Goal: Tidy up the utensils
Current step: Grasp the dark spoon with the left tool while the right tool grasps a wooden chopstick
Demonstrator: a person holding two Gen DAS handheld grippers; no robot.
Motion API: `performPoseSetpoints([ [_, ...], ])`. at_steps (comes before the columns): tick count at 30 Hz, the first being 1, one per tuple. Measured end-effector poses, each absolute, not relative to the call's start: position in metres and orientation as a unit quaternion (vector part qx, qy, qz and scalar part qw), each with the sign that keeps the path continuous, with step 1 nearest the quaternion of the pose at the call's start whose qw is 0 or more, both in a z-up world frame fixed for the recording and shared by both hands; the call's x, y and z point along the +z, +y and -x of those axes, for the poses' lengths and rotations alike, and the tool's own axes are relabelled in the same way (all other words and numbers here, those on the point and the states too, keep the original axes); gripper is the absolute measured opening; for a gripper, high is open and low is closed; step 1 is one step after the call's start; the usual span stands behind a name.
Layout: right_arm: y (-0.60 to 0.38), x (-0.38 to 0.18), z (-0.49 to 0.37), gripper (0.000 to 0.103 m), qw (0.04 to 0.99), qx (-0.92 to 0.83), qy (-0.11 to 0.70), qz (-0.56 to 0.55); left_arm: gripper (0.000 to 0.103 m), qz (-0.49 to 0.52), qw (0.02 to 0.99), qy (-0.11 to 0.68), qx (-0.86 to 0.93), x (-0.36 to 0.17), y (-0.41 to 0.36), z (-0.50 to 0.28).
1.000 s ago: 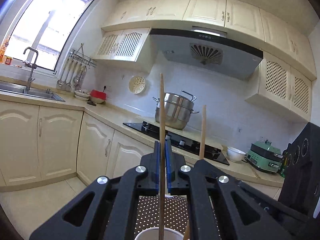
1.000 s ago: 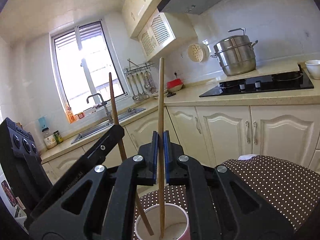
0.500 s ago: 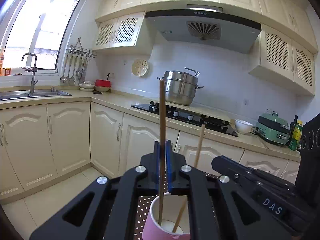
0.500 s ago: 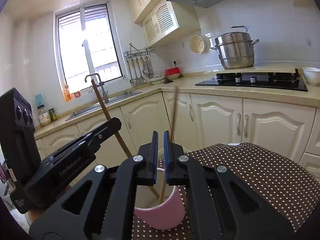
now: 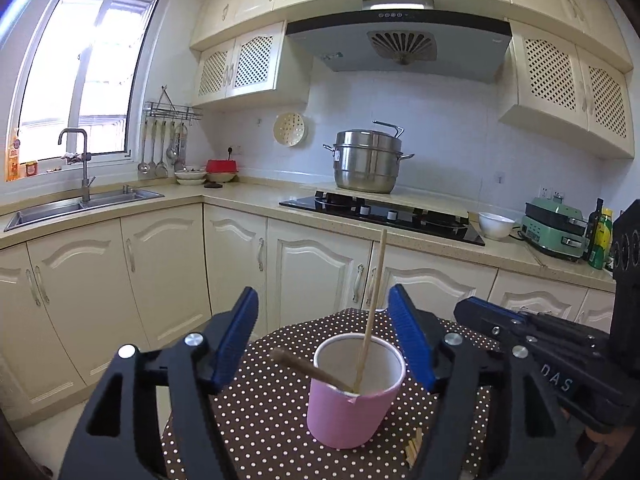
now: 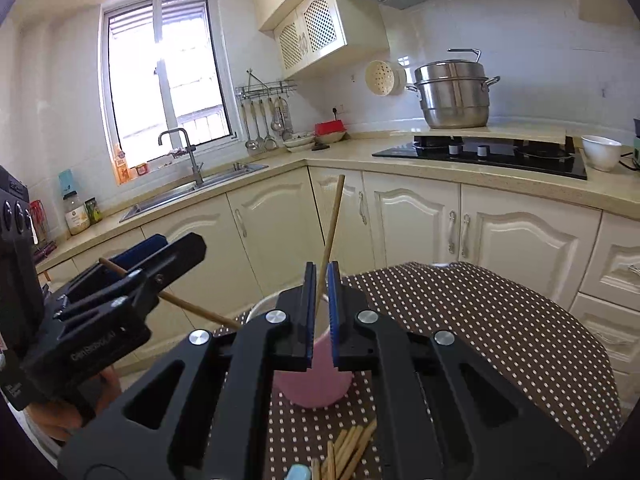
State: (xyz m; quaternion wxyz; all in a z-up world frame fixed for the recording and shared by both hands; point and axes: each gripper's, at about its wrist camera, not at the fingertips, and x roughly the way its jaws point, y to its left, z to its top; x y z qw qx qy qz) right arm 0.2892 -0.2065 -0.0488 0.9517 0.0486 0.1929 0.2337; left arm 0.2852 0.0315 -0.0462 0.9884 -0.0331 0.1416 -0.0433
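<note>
A home kitchen, with cream cabinets around an L-shaped counter.

The black gas hob point(image 5: 380, 216) is set in the counter; a steel steamer pot point(image 5: 367, 160) stands just behind it and a grey range hood point(image 5: 400, 46) hangs above it. Left of the hob, past the corner, there is a steel sink point(image 5: 80, 204) with a tap under a bright window point(image 5: 80, 80). Ladles hang on a wall rack point(image 5: 168, 136) between sink and hob. Right of the hob stand a white bowl point(image 5: 495, 225) and a green cooker point(image 5: 554, 230).

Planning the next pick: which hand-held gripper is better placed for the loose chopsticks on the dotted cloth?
Right, probably: the loose chopsticks lie just below the right hand-held gripper, centred in its view; its empty jaws, shut, need opening first.
</note>
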Motion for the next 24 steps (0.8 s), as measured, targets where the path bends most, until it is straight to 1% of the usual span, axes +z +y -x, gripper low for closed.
performPoseSetpoints([
  [4, -0.217, -0.05, -0.269, 0.008, 0.957, 0.21, 0.201, -0.03, 0.074, 0.0, 0.986, 0.163, -0.031, -0.048, 0.02, -0.261],
  [6, -0.223, -0.053, -0.26, 0.008, 0.956, 0.204, 0.209, -0.029, 0.074, -0.013, 0.983, 0.179, -0.03, -0.051, 0.014, -0.249],
  [7, -0.226, -0.055, -0.255, 0.01, 0.955, 0.202, 0.214, -0.028, 0.074, -0.016, 0.982, 0.185, -0.031, -0.053, 0.011, -0.244],
  [8, -0.229, -0.057, -0.249, 0.02, 0.955, 0.199, 0.22, -0.025, 0.074, -0.02, 0.98, 0.194, -0.033, -0.056, 0.009, -0.238],
  [9, -0.232, -0.059, -0.244, 0.027, 0.953, 0.198, 0.227, -0.023, 0.074, -0.024, 0.976, 0.211, -0.036, -0.059, 0.006, -0.233],
  [10, -0.235, -0.061, -0.239, 0.044, 0.952, 0.198, 0.231, -0.023, 0.074, -0.026, 0.973, 0.226, -0.039, -0.062, 0.005, -0.23],
  [11, -0.237, -0.063, -0.233, 0.049, 0.951, 0.197, 0.235, -0.02, 0.074, -0.025, 0.968, 0.246, -0.047, -0.067, 0.005, -0.226],
  [16, -0.246, -0.084, -0.211, 0.049, 0.934, 0.194, 0.299, 0.017, 0.074, -0.004, 0.939, 0.334, -0.082, -0.093, 0.012, -0.21],
  [22, -0.245, -0.124, -0.192, 0.049, 0.895, 0.202, 0.394, 0.054, 0.074, -0.003, 0.917, 0.387, -0.098, -0.119, 0.017, -0.196],
  [24, -0.242, -0.136, -0.188, 0.049, 0.885, 0.203, 0.414, 0.068, 0.074, -0.011, 0.907, 0.407, -0.107, -0.13, 0.016, -0.193],
])
